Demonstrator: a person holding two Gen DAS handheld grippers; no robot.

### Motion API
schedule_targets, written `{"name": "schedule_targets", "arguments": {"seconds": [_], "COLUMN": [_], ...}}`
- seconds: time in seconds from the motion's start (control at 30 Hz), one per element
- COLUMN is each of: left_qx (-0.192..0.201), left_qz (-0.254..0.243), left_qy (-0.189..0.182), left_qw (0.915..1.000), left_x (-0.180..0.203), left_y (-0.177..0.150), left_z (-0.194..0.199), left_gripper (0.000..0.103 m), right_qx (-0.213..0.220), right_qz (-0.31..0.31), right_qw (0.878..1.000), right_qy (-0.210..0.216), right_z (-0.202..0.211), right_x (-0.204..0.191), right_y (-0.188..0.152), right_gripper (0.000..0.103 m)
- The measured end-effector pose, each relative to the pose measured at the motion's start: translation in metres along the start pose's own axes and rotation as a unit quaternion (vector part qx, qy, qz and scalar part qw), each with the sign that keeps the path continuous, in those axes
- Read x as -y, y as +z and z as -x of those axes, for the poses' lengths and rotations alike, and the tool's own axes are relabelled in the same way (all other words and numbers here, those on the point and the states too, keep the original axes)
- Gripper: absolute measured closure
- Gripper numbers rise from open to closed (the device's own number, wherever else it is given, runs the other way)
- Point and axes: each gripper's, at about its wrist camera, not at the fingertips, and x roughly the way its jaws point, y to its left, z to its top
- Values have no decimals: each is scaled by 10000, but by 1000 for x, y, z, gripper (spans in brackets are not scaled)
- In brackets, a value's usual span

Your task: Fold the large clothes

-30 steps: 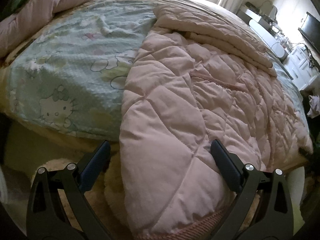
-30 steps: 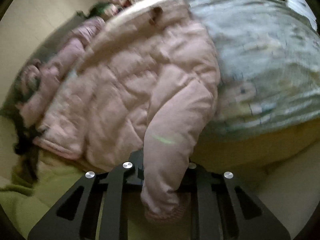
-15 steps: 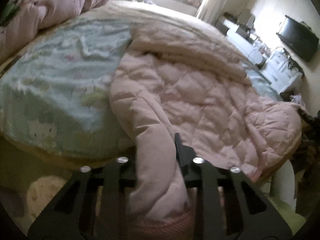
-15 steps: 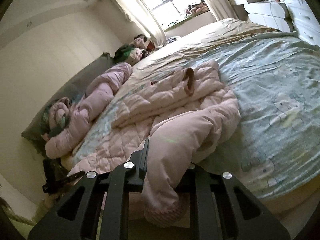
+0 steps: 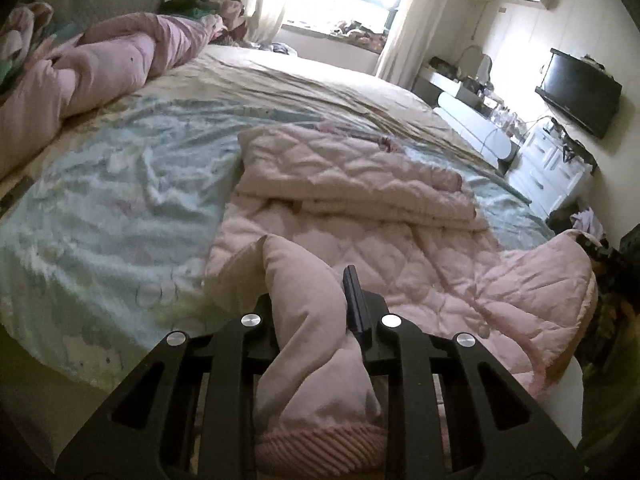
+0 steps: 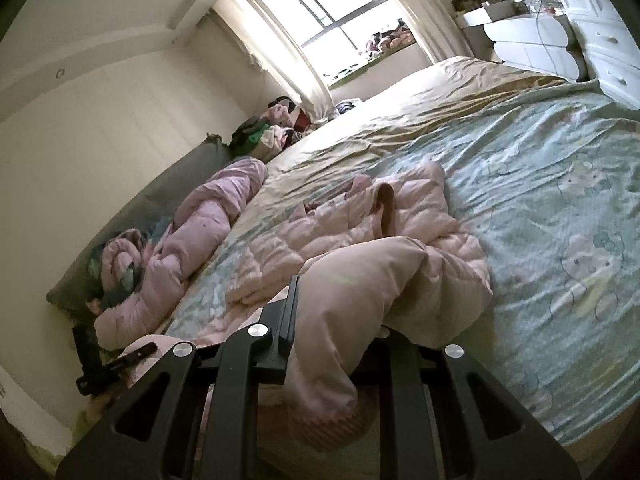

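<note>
Pink quilted jacket (image 5: pixel 360 216) | on the bed (image 5: pixel 120 200), long axis running away from us | left gripper (image 5: pixel 316 304), right gripper (image 6: pixel 336 320) each clamped on a sleeve cuff, equally near

We see our left gripper (image 5: pixel 310 300) and right gripper (image 6: pixel 334 320) as matte black frames with triangular cutouts, four round silver screws set across each behind the fingers, whose slim pads (image 5: pixel 354 300) look dark blue-black.
</note>
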Motion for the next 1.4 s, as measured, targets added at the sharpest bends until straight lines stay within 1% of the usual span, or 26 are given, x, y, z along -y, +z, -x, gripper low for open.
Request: {"name": "schedule_targets", "arguments": {"seconds": [0.3, 0.5, 0.77, 0.93, 1.13, 1.23, 1.4], "left_qx": [249, 384, 418, 508, 502, 500, 491], "left_qz": [87, 44, 66, -51, -154, -151, -105], "left_qy": [-24, 19, 67, 128, 209, 245, 285], "left_qw": [9996, 9993, 9991, 9986, 9984, 9983, 9983], "left_x": [0, 5, 5, 10, 11, 9, 6], "left_y": [34, 53, 80, 102, 124, 135, 151], "left_z": [-6, -8, -22, -25, -36, -43, -53], "left_gripper": [87, 87, 87, 87, 87, 87, 87], "right_qx": [229, 330, 390, 429, 468, 500, 524], "right_qz": [-77, -196, -289, -322, -334, -462, -637], "right_qw": [9997, 9993, 9988, 9986, 9983, 9977, 9966], "right_qy": [0, -12, -14, -42, -76, -27, -61], "right_z": [-11, -17, -30, -42, -61, -72, -89], "right_x": [5, 10, 16, 19, 22, 29, 39], "right_y": [28, 42, 62, 79, 100, 110, 126], "right_gripper": [87, 87, 87, 87, 87, 87, 87]}}
